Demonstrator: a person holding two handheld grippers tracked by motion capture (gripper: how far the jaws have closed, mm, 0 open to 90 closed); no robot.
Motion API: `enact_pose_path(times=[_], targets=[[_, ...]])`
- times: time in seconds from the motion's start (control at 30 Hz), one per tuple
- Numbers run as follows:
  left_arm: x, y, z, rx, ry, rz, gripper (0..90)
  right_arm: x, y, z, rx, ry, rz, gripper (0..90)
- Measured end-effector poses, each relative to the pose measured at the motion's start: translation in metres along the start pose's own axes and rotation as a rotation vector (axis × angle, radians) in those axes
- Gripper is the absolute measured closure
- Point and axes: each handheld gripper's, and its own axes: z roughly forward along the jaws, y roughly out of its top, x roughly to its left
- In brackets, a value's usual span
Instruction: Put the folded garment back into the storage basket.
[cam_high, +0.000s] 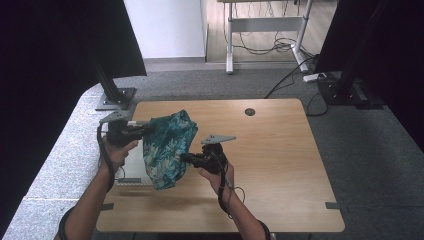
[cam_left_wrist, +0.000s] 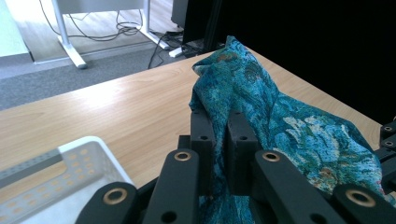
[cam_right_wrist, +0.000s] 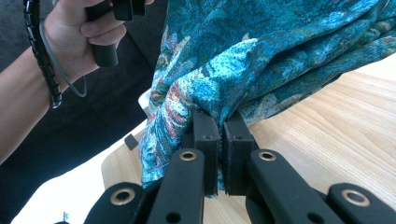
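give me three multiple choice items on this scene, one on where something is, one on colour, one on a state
1. Where is the white basket?
A. at the table's left edge, below the left gripper
B. on the floor by the far desk
C. at the table's right edge

2. What colour is the cloth?
A. plain red
B. teal with a leafy pattern
C. black and white stripes

3. How does the cloth stand?
A. folded flat on the table
B. inside the basket
C. lifted off the table, pinched by both grippers

Answers:
1. A, the high view shows it by the left gripper at the left edge.
2. B, all views show a teal print.
3. C, the fingers of the left gripper and the right gripper are shut on the cloth, and it hangs between them.
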Motion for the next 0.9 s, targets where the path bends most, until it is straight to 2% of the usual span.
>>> enact_pose_path(times=[0.27,0.9], targets=[[0.008,0.001,-0.015,-0.008,0.025,-0.005,82.9,0.008,0.007,0.012,-0.002,0.022,-0.004,86.2],[0.029,-0.013,-0.022,0.012,0.045,-0.025,83.0,0.007,0.008,0.04,0.017,0.037,0.005,86.2]])
